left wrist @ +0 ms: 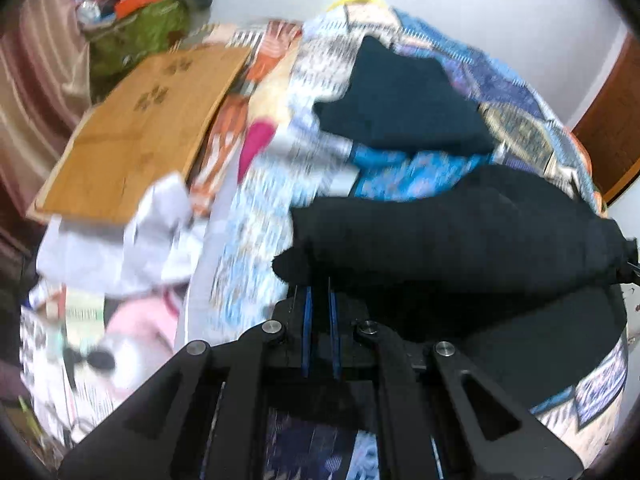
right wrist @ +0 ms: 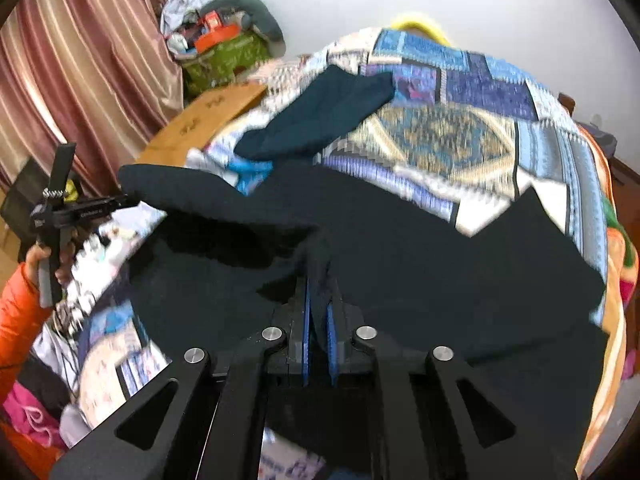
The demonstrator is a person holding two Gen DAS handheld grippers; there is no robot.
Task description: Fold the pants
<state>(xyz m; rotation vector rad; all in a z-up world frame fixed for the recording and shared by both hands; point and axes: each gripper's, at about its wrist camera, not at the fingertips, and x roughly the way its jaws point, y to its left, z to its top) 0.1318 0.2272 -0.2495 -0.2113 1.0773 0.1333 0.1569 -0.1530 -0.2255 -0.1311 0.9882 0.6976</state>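
Note:
Black pants (right wrist: 400, 248) lie spread over a patchwork quilt (right wrist: 460, 132) on the bed, with one edge lifted off it. My right gripper (right wrist: 319, 280) is shut on a fold of the pants near the middle. My left gripper (left wrist: 319, 280) is shut on the pants' other lifted end (left wrist: 460, 232); it also shows at the left of the right wrist view (right wrist: 124, 200), holding the raised cloth edge. A separate dark teal garment (right wrist: 320, 116) lies folded farther back on the quilt, also seen in the left wrist view (left wrist: 400, 108).
A wooden board (left wrist: 140, 120) lies at the bed's left side beside white and pink clothes (left wrist: 120, 240). A green bag (right wrist: 224, 60) with clutter stands by the striped curtain (right wrist: 80, 60). A wooden door (left wrist: 612, 128) is at the right.

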